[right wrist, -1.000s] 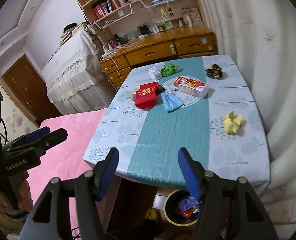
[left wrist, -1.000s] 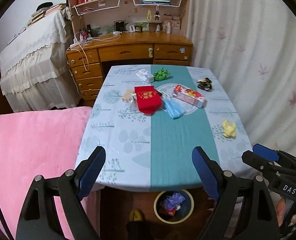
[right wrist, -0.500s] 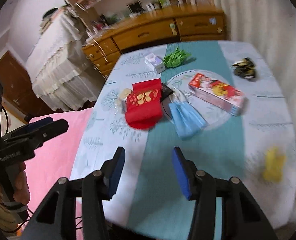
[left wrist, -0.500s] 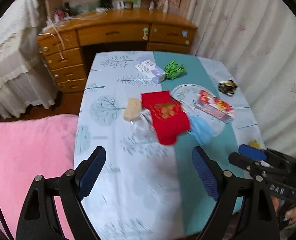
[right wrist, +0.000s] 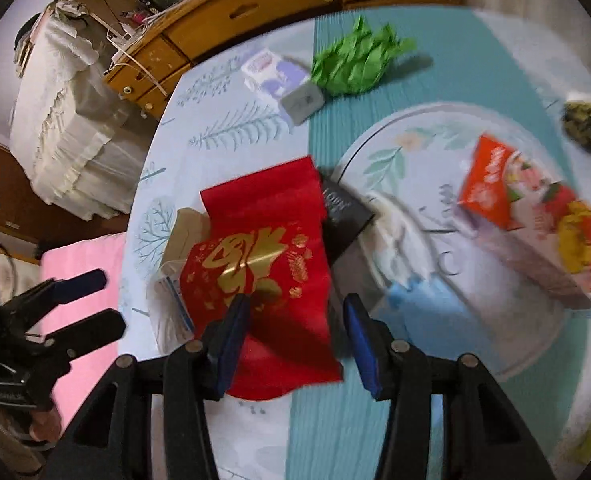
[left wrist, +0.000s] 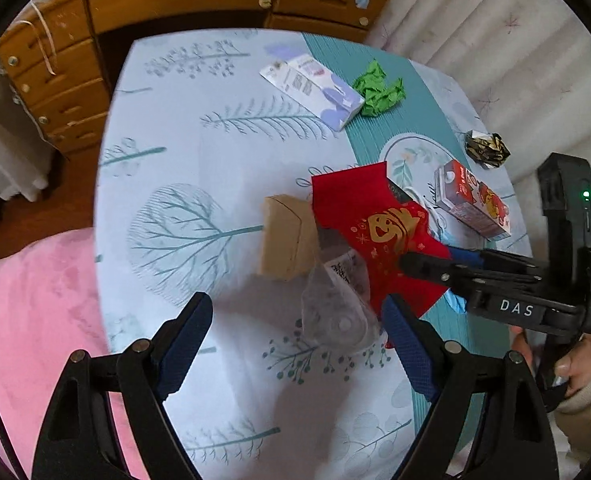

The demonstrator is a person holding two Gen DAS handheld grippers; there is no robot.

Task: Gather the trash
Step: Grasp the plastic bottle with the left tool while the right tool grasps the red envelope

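Since a sec ago both our grippers have come in low over the counter (left wrist: 183,152); the bin below its edge has gone out of view. Counter wears a pale tree-print cloth w/ a teal runner. On it, biggest first: red envelope (right wrist: 267,248) w/ gold print at centre, red snack box (right wrist: 535,240) to the right, white-purple box (left wrist: 315,90) at the far side, green crumpled paper (right wrist: 355,60) touching it, tan box (left wrist: 285,236) tucked under the envelope's left edge, clear plastic wrapper (left wrist: 337,312), dark foil wad (left wrist: 487,148). Right gripper (right wrist: 295,328) fingers partly open, straddling the envelope's near end, nothing gripped. Left gripper (left wrist: 295,336) fingers wide open, empty, around the wrapper.
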